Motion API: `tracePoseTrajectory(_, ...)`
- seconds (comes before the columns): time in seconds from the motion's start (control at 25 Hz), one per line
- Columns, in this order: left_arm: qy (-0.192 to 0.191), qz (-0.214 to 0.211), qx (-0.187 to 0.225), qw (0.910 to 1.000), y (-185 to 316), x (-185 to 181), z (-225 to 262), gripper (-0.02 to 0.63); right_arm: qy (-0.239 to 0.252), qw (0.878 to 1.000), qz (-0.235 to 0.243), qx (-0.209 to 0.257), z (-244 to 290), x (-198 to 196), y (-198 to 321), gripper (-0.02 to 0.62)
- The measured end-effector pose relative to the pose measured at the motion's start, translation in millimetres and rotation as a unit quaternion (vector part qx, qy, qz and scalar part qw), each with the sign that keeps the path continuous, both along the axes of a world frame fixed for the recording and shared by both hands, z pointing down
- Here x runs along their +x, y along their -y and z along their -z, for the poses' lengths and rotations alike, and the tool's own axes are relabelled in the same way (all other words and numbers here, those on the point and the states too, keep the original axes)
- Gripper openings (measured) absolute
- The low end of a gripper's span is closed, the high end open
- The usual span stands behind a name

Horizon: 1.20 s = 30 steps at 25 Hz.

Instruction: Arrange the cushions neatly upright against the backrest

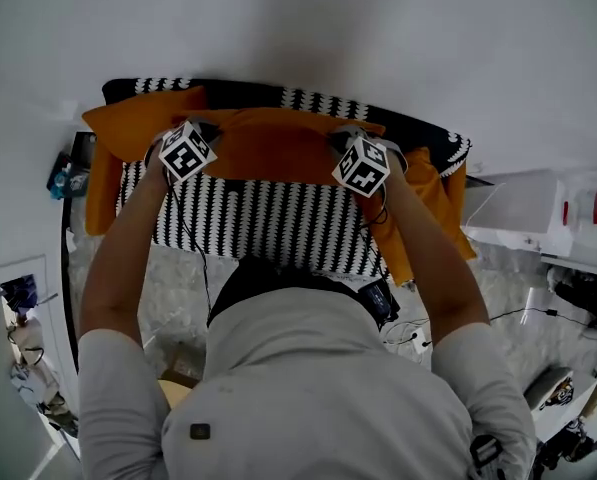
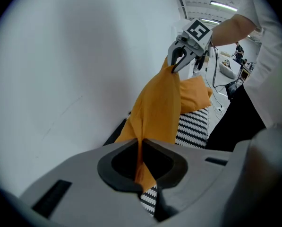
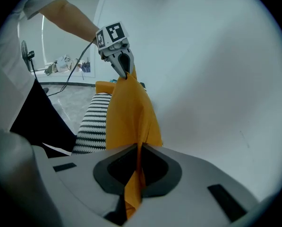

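Orange cushion (image 1: 278, 150): hung stretched between the two tools, above the rear of the seat and just in front of the backrest. It looked limp and creased and was not standing on its own.
Left gripper (image 2: 141, 148): jaws were pinched tight on the cushion's top edge near its left end, with orange fabric running straight through between the pads.
Right gripper (image 3: 140, 148): was clamped the same way near the right end of that edge, a fold of the fabric trailing out beneath the jaws.
Sofa seat (image 1: 268, 223): was covered in black-and-white zigzag stripes and lay below the cushion.
Backrest (image 1: 318, 100): had the same striped cover, dark along the top, and was set close against the white wall (image 1: 378, 18).
Side cloth: more orange material drooped over the sofa's left end (image 1: 103, 183) and right end (image 1: 433, 203). From where I stood I could not tell whether it belonged to the held piece.
Person (image 1: 308, 388): wore a grey top and leaned over the seat's front with both forearms reaching forward.
Floor (image 1: 168, 288): was pale and mottled, with cables (image 1: 518, 313) trailing at the right.
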<state>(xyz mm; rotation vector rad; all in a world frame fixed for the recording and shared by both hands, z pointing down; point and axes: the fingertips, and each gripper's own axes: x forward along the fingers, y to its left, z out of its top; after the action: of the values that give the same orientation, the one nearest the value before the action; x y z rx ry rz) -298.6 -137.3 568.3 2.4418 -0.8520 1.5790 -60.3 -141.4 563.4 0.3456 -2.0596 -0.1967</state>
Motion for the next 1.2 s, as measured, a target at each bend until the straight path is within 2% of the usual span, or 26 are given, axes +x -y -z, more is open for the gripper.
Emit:
tracePoseTrajectory(0.76,-0.017,-0.017,-0.088,0.9958,66.4,-35.7,-121.8,0.032,-0.029,0.995,-0.045,-0.086,-122.7,-34.3,58.6,0.035)
tracePoseTrajectory(1.2,-0.015,-0.041,-0.119,0.9919,104.4,-20.6,-180.8,0.032,-0.049,0.991,-0.073,-0.104,-176.5,-19.6,92.6,0.032)
